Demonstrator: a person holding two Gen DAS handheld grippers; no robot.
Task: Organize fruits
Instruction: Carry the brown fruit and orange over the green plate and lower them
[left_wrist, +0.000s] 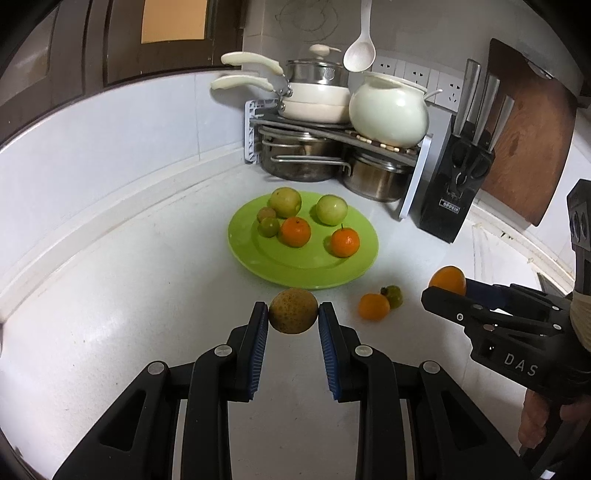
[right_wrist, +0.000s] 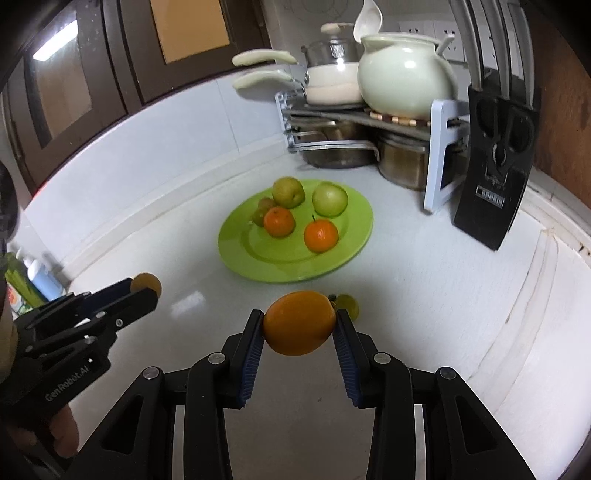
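Blue-padded left hand-held gripper (left_wrist: 293, 314) tilted down (clamping brown fruit (left_wrist: 293, 311)) | right hand-held gripper (right_wrist: 299, 324) likewise, orange (right_wrist: 299, 322)

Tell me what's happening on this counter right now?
A person holds a gripper in each hand over a white kitchen counter. The left gripper is clamped on a brownish speckled fruit, and the right gripper is clamped on an orange fruit. Ahead, a green plate already holds six fruits. A small orange and a small green fruit lie on the counter beside the plate.
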